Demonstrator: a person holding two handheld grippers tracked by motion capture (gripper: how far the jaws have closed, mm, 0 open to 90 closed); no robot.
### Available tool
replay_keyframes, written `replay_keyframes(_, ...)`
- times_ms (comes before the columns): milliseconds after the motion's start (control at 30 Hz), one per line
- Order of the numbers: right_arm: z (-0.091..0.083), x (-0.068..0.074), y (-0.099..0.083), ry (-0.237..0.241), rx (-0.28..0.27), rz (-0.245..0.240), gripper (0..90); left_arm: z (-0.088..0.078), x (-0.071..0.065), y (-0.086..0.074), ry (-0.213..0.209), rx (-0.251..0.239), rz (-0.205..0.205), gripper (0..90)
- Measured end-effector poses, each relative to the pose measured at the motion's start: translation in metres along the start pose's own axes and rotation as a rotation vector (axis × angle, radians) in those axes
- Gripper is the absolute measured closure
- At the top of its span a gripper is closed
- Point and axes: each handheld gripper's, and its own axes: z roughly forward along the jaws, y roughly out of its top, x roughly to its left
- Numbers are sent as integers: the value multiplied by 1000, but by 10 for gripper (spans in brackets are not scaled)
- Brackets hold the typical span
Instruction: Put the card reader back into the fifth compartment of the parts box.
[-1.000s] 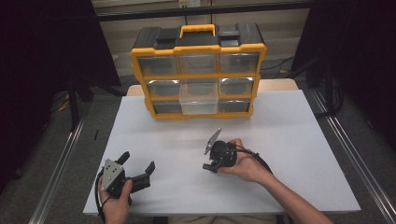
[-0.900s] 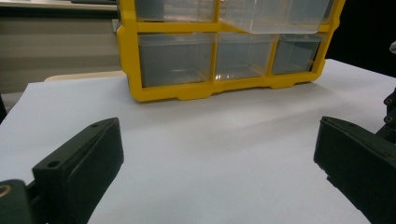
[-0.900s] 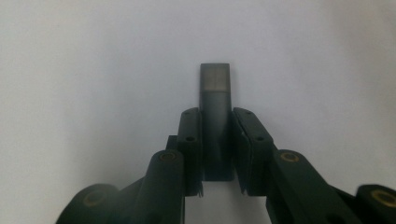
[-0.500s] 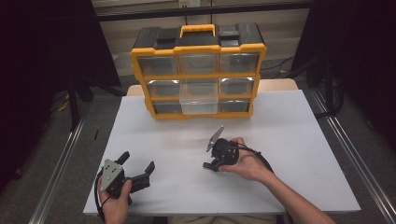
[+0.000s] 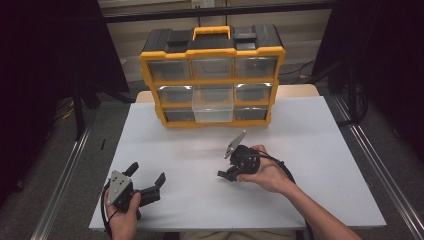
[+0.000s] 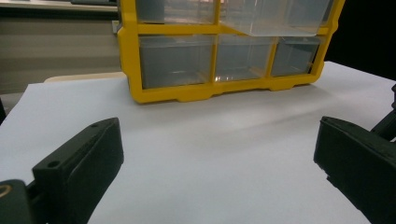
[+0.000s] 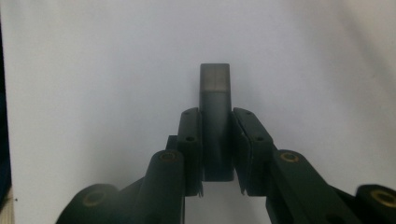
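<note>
A yellow-and-black drawer cabinet (image 5: 212,75) stands upright at the far edge of the white worktop (image 5: 310,150), three rows of clear drawers facing the person, orange handle on top. Its middle drawer (image 5: 213,102) sits pulled out toward the person, proud of the others; contents cannot be made out through the plastic. Well in front of the cabinet and toward its left side, near the worktop's near edge, the left tool (image 5: 145,182) rests in the person's left hand (image 5: 122,212), jaws spread wide apart with nothing between them. In the left gripper view the two black jaws stand at the frame's far sides over bare white surface, the cabinet's bottom row of drawers (image 6: 219,58) ahead and the pulled-out drawer's underside above them. In front of the cabinet's right half, roughly mid-worktop, the right hand (image 5: 265,172) holds the right tool (image 5: 227,175), grey plate tilted up toward the cabinet, cable looping back over the wrist. The right gripper view looks down onto the white surface: the jaws are closed against a small dark grey rectangular block (image 7: 215,116), which pokes out past the tips; what it is, possibly a metal or plastic bar, is unclear in the soft focus.
</note>
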Motion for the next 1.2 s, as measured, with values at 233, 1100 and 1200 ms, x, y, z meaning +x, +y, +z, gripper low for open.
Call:
replay_keyframes(233,-12,-1,0,1,-51,-2,736,0,-1,0,1,-1,-3,16)
replay_keyframes(1100,-49,-4,2,-18,-199,-19,736,0,0,0,1,4,-2,15)
replay_keyframes(1200,-52,-4,2,-17,-209,-24,736,0,0,0,2,7,2,14)
